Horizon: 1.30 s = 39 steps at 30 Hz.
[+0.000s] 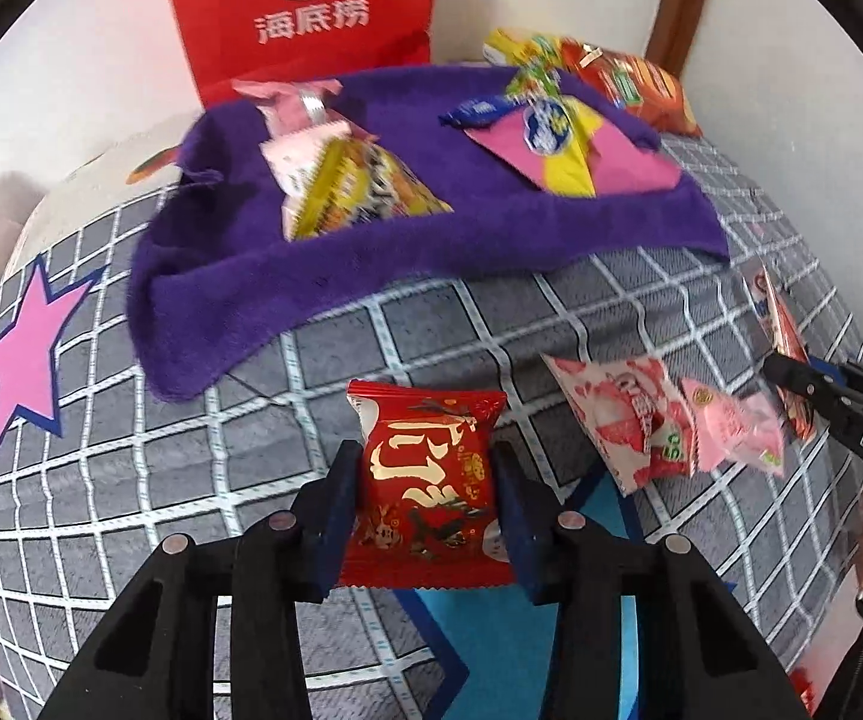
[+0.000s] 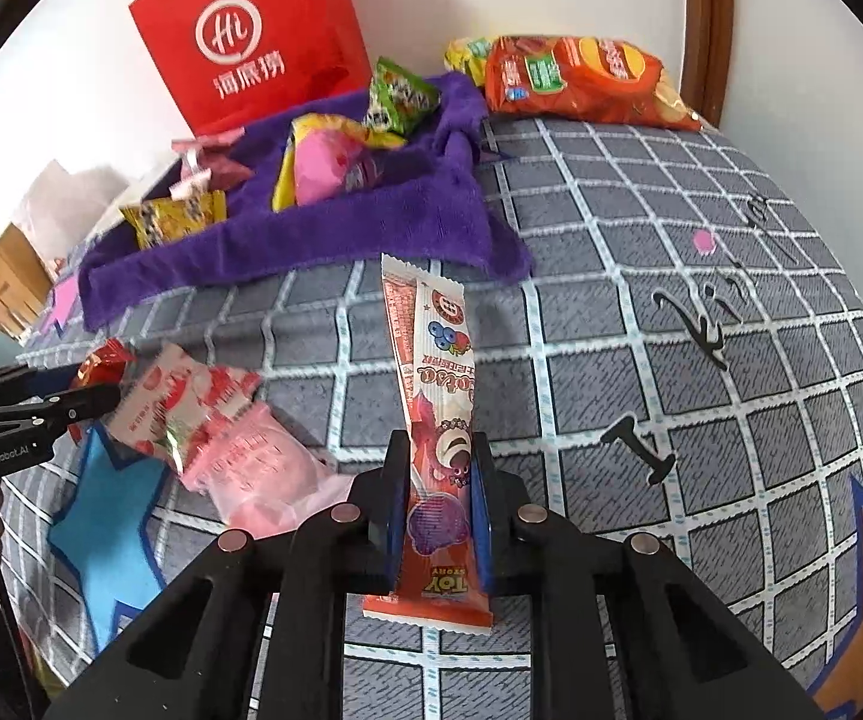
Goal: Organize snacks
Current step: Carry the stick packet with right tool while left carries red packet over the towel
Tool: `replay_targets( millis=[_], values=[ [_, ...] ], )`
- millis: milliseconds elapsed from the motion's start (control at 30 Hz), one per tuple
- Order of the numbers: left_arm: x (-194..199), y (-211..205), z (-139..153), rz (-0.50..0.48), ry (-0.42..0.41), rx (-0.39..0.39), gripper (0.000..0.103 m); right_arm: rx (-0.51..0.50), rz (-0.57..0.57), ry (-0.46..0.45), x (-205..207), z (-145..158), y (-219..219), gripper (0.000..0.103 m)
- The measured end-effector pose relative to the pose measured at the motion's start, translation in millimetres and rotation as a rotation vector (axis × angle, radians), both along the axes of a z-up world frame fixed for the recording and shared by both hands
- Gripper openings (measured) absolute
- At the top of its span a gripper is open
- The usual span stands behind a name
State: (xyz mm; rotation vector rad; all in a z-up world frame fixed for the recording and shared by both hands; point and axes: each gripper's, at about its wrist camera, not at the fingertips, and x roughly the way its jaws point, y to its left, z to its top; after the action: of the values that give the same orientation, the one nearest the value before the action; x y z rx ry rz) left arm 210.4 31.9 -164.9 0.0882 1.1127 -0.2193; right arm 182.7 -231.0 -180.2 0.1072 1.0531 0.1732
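Ahead of both claws, a purple towel [image 1: 371,276] is sagging under sorted snacks. The right gripper [image 2: 436,504] is pinching a long Toy Story stick packet [image 2: 434,420] that could be swinging loose; the left gripper [image 1: 428,510] is squeezing a glossy red packet [image 1: 428,480] that is at risk of slipping.

I read: red paper bag [image 2: 251,42], "Hi" logo; long stick packet [image 2: 437,420], "TOY STORY"; left gripper [image 2: 95,399], "GenRobot.AI"; right gripper [image 1: 791,375], "DAS".

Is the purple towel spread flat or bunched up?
Bunched up, not flat. The purple towel shows raised folds in the right wrist view, its edges rumpled around the snacks on it, and a corner droops forward over the checked cloth.
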Motion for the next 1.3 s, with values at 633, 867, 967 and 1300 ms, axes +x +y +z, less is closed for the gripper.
replay_targets(
  millis=[633, 867, 967, 1300],
  values=[
    [25, 18, 90, 0.056, -0.176, -0.033, 0.041, 0.058, 0.07, -0.175, 37, 101, 46, 0.02],
    [50, 23, 113, 0.083, -0.221, -0.034, 0.041, 0.046, 0.125, -0.195, 69, 124, 70, 0.02],
    [63, 28, 114, 0.109, -0.224, -0.043, 0.041, 0.041, 0.123, -0.189, 88, 129, 77, 0.02],
    [104, 47, 106, 0.166, -0.205, -0.065, 0.041, 0.055, 0.138, -0.167, 146, 125, 92, 0.021]
  ],
)
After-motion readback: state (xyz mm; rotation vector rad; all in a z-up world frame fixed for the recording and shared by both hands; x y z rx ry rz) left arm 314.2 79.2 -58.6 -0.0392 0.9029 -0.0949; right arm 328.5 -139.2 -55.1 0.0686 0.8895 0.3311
